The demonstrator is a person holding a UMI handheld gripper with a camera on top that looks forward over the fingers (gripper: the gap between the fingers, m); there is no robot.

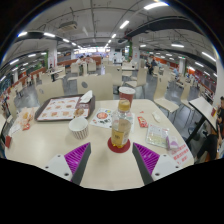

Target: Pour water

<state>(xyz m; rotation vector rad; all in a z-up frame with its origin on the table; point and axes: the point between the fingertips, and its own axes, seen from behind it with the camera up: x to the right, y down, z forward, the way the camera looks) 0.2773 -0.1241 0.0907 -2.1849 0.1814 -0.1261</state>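
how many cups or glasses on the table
3: a glass on a red coaster just ahead of the open gripper, a taller cup beyond it, a white ribbed cup beside. Others may be hidden.

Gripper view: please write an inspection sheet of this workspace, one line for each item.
Surface: pale table, mostly bare near the fingers.
Job's things: clear cup on a red coaster, just ahead of the fingers; taller cup beyond it.
Clutter: white ribbed cup, patterned tray, small plate, papers.
Grippers: hand-held gripper open, holding nothing.
Cables: nothing seen.
Surroundings: large hall with more tables and ceiling lights.
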